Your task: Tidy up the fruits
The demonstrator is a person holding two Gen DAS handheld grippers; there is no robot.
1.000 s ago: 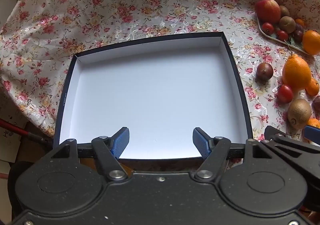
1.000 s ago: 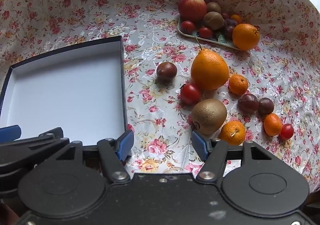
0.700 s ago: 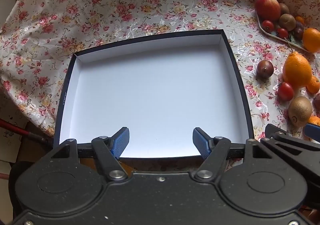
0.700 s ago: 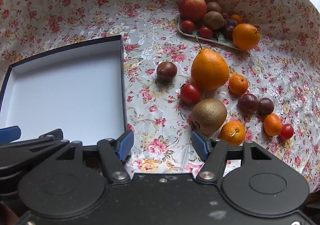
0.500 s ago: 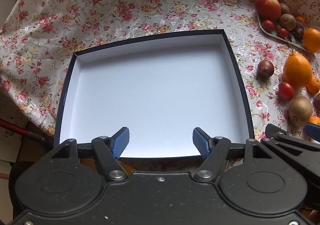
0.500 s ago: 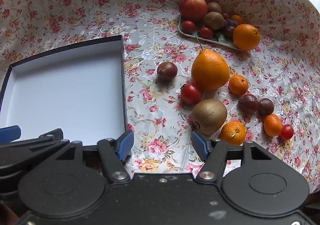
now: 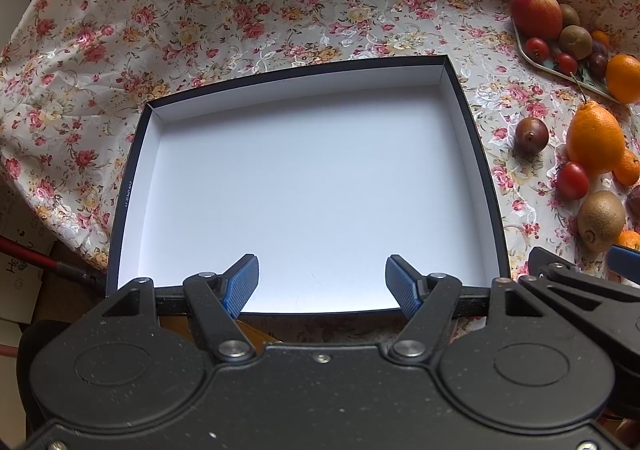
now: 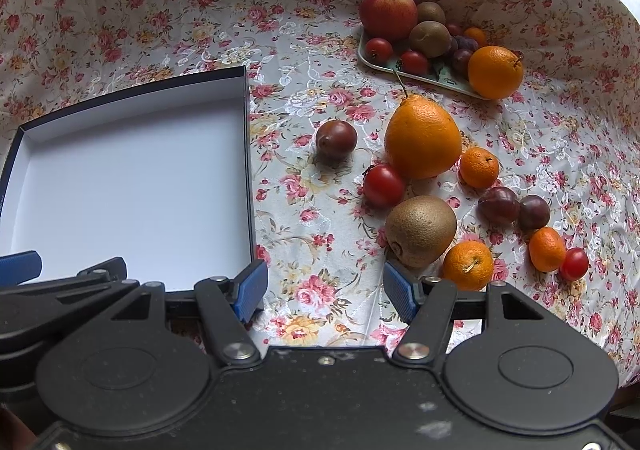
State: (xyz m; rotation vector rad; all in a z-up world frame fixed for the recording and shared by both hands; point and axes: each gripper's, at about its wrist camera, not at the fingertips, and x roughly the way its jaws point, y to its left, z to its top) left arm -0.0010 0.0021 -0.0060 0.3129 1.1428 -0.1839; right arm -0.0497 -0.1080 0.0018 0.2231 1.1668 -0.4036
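**Both claws wide over box and loose fruit**

The left gripper (image 7: 322,282) hangs with its blue pads spread wide, holding nothing, above the near edge of the box (image 7: 474,137), a shallow black tray with a white inside and nothing in it. The right gripper (image 8: 324,286) is likewise spread wide and empty, over bare flowered tablecloth (image 8: 308,185) just right of the box's near corner.

In the right wrist view the loose fruit lies from 12 to 3 o'clock of the claw. A kiwi (image 8: 420,230) sits nearest, at about 1 o'clock, with a small mandarin (image 8: 467,265) touching its right side. Beyond the kiwi are a red tomato (image 8: 383,185) and a large pear-shaped orange (image 8: 422,137). A dark plum (image 8: 336,139) lies alone at 12 o'clock, between the box and the orange. Farther off at 1 o'clock a small tray (image 8: 416,75) holds an apple (image 8: 388,13), kiwis, tomatoes and a round orange (image 8: 495,72).
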